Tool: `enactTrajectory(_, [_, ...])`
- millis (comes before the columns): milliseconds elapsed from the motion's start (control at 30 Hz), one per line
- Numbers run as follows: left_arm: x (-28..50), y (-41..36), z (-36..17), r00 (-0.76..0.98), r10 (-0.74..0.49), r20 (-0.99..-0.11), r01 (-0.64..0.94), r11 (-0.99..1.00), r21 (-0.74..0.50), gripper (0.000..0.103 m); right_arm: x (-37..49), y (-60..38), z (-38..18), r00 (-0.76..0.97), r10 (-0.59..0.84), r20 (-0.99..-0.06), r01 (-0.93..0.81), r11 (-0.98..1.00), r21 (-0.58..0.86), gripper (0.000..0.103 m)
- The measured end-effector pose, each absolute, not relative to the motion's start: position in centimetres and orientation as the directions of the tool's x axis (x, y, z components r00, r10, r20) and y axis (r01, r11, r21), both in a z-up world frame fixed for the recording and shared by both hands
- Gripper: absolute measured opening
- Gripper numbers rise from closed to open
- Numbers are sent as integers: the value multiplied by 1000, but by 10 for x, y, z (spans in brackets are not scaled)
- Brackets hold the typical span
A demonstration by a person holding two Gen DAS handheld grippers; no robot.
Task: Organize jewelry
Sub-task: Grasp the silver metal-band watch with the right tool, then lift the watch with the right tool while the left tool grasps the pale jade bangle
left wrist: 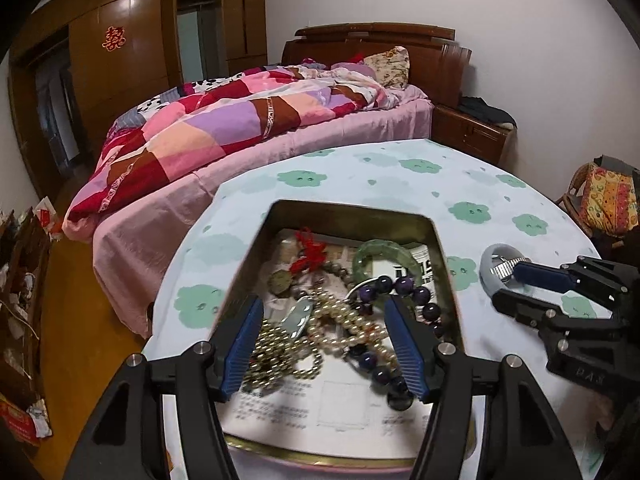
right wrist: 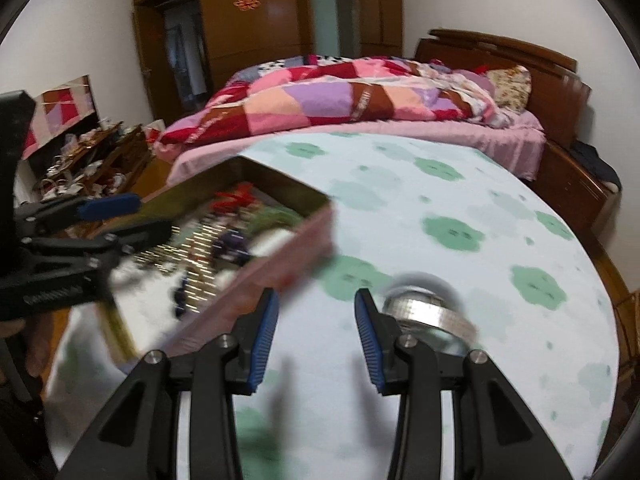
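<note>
The left hand-held gripper (left wrist: pixel 324 344) hung over an open metal tin (left wrist: pixel 440 240), its blue fingers spread wide with nothing between them. Inside the tin lay a tangle of jewelry: a pearl necklace (left wrist: pixel 352 320), a string of small gold beads (left wrist: pixel 280 344), a dark purple bead bracelet (left wrist: pixel 404 288), a green bangle (left wrist: pixel 376 256) and a red knotted ornament (left wrist: pixel 310 252), all resting on a printed paper sheet (left wrist: pixel 320 412). The tin stood on the worktop (left wrist: pixel 380 176), which was covered with a pale cloth printed with green cloud shapes.

To the right of the tin, on the cloth, lay a pale grey bangle (left wrist: pixel 490 264) with a silver metal watch band (left wrist: pixel 506 267) across it. The right hand-held gripper (right wrist: pixel 316 336) was low over the worktop, its fingers apart and empty; the watch band (right wrist: pixel 428 312) and bangle lay just beside the outer side of its right finger. From the right wrist view the tin (right wrist: pixel 288 248) was blurred, with a pink side wall.

Beyond the worktop stood a bed (left wrist: pixel 248 120) with a patchwork quilt.
</note>
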State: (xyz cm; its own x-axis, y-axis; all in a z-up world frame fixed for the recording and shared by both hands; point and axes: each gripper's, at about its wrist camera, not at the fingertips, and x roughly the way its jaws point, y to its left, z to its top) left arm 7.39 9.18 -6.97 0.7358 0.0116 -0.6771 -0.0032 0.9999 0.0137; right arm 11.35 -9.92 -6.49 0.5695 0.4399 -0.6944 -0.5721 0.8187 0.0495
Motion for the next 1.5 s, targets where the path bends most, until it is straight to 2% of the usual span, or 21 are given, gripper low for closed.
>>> enactTrajectory(300, [86, 72, -69, 725, 42, -687, -5, 998, 55, 68, 132, -137, -70, 586, 375, -718, -516, 856, 25, 43])
enactTrajectory(900, [107, 51, -71, 702, 38, -711, 21, 997, 74, 69, 150, -143, -83, 559, 320, -765, -600, 793, -106, 45])
enactTrajectory(1000, [107, 50, -71, 700, 35, -713, 23, 997, 72, 69, 149, -144, -84, 573, 299, -763, -588, 798, -128, 36])
enactTrajectory(1067, [107, 50, -70, 701, 35, -713, 25, 997, 73, 69, 150, -144, -83, 583, 286, -760, -575, 806, -139, 17])
enactTrajectory(1167, [107, 50, -70, 703, 34, -710, 25, 997, 72, 69, 150, -151, -77, 591, 316, -742, -561, 822, -97, 10])
enactTrajectory(1500, [105, 34, -56, 726, -20, -688, 72, 996, 47, 69, 137, -166, -51, 669, 390, -633, -499, 867, 7, 9])
